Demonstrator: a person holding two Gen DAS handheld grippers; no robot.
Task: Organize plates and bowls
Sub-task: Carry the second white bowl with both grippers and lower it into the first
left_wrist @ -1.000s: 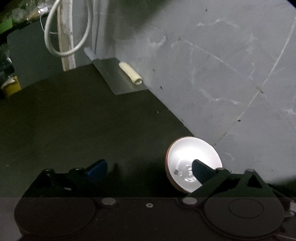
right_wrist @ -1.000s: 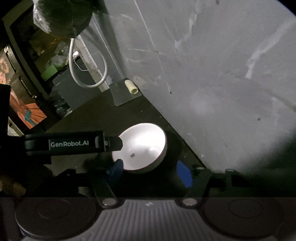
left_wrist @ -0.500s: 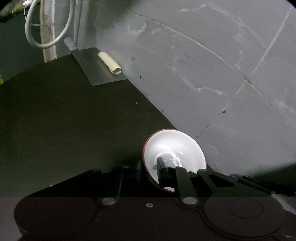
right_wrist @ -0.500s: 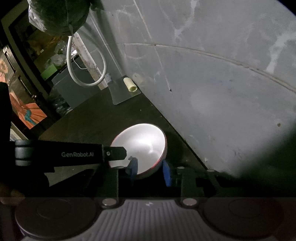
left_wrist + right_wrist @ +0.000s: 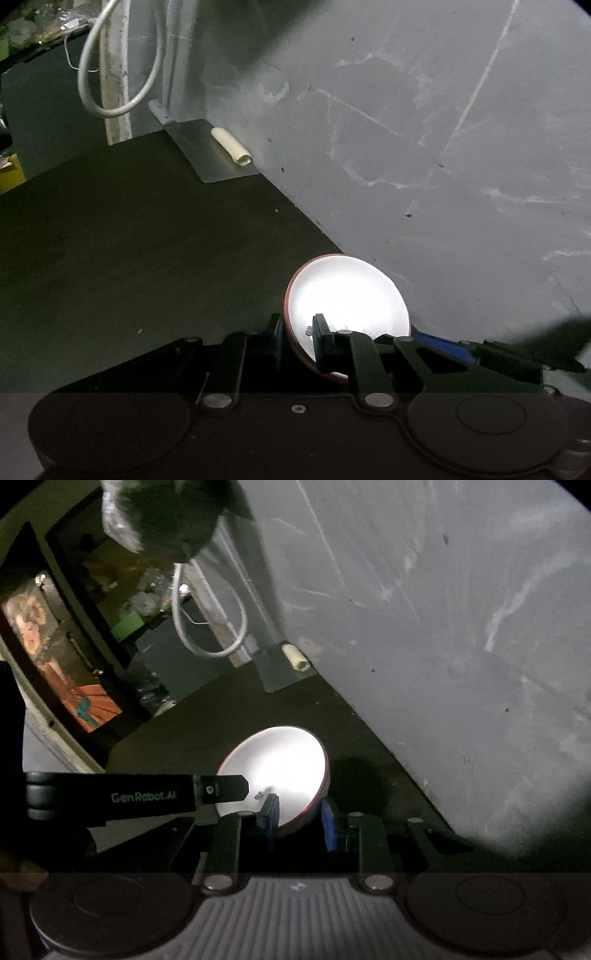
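Dim light falls on a dark counter (image 5: 140,258) that runs along a scuffed grey wall (image 5: 424,155). At the far end a flat metal sheet (image 5: 207,155) lies against the wall with a pale paper roll (image 5: 232,147) on it, and a white cable (image 5: 110,66) loops down a post behind. One bowl (image 5: 347,295), white inside with a red outer wall, is close to the wall and brightly lit. Both grippers grip this same bowl, each from its own side. The left gripper (image 5: 297,338) pinches the near rim, one finger on the red outside and the other inside on the white. The right gripper (image 5: 299,818) straddles the opposite rim in the same way, its blue pads (image 5: 328,823) pressed on the wall and its jaws closing that last bit tighter. In the right view the left tool shows as a black bar reaching in from the left to the bowl's edge. The bowl sits tilted, its mouth turned toward the cameras, and a shadow on the counter beside it suggests it is raised off the surface, though the base is hidden. Two grips on opposite rims probably serve to keep a smooth, rounded bowl steady while it is carried to wherever the dishes are being gathered; no plates or other bowls are visible.
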